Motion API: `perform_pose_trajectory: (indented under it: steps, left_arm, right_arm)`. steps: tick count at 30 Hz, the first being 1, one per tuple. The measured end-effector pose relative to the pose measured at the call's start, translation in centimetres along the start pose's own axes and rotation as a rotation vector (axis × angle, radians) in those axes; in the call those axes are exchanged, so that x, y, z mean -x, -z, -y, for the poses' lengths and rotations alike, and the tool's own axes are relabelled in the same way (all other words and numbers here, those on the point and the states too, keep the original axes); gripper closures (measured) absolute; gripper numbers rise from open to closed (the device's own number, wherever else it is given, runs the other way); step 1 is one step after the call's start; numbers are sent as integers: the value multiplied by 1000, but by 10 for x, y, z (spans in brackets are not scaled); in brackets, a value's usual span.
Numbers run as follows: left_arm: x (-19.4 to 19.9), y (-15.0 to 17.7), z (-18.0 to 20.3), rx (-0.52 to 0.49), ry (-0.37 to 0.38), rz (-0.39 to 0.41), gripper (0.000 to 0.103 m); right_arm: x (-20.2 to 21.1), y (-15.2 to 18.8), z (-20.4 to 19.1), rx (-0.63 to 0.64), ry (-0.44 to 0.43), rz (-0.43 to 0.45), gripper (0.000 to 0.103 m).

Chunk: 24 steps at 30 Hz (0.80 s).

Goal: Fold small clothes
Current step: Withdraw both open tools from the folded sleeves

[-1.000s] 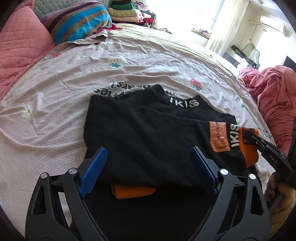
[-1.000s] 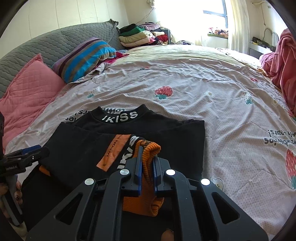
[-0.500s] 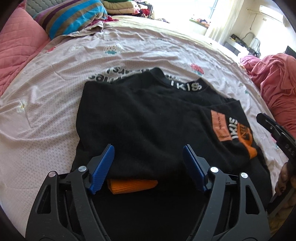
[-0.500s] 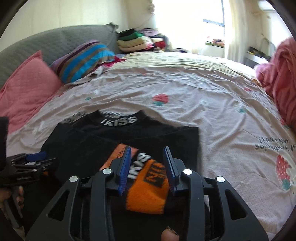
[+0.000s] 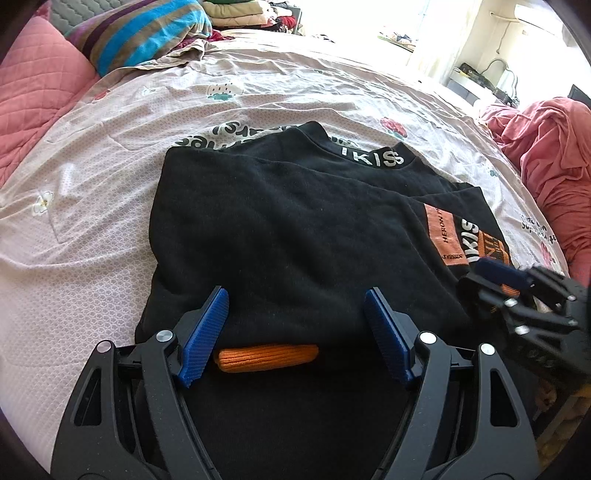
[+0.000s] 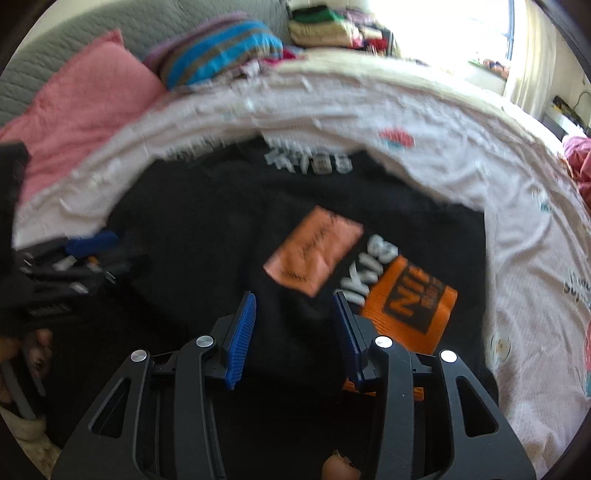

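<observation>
Both sleeves folded across black sweater (image 5: 295,229), orange cuff (image 5: 266,357) at six o'clock; left gripper (image 5: 295,332) and right gripper (image 6: 293,332) spread apart, holding nothing, poised for lengthwise fold.

A home bedroom: a wide bed under a pale cartoon-print sheet (image 5: 122,206), a pink quilted pillow (image 5: 33,92), folded clothes stacked (image 6: 325,26) by the sunlit window.
</observation>
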<state>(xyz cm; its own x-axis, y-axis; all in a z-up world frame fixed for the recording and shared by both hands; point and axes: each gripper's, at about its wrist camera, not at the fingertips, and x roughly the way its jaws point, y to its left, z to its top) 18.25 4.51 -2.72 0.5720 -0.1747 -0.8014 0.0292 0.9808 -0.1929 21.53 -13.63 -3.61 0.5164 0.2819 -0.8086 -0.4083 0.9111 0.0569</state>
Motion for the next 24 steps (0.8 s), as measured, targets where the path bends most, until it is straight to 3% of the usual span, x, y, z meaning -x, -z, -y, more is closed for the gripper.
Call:
perform_pose_trajectory:
  steps: [9, 24]
  left_arm:
    - [3, 3, 0, -5, 6, -1, 35]
    - [8, 4, 0, -3, 18, 7, 35]
  right_arm:
    - [-1, 5, -1, -16, 5, 13, 60]
    - [18, 7, 3, -78, -66, 75, 44]
